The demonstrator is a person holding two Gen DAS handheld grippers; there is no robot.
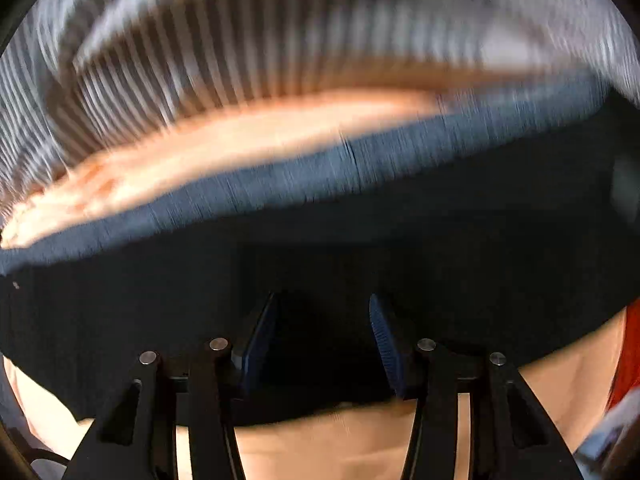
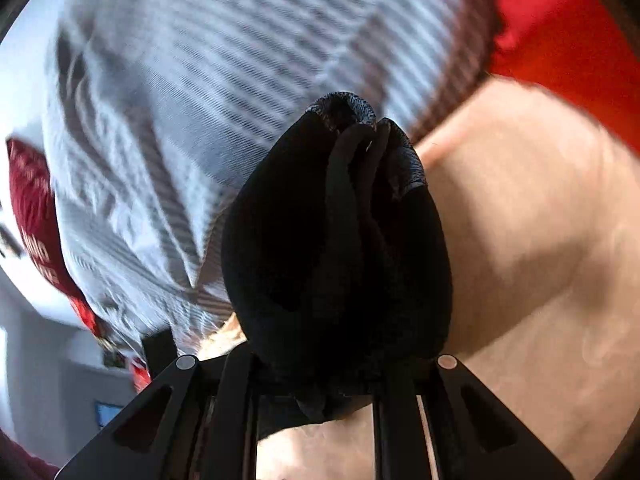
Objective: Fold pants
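Right wrist: black pants [image 2: 320, 248] bunched, pinched by right hand-held gripper [image 2: 332, 364]; left state unclear.

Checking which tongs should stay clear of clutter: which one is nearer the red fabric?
Right. The right tongs, shut on bunched black pants, have the red fabric large, up on the right. The left tongs see only a red sliver at their view's edge.

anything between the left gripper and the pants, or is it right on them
Nothing visible stands between them. The left gripper is right on the dark pants, with dark cloth between its blue fingers. The right gripper is already shut on a bunched part of the pants.
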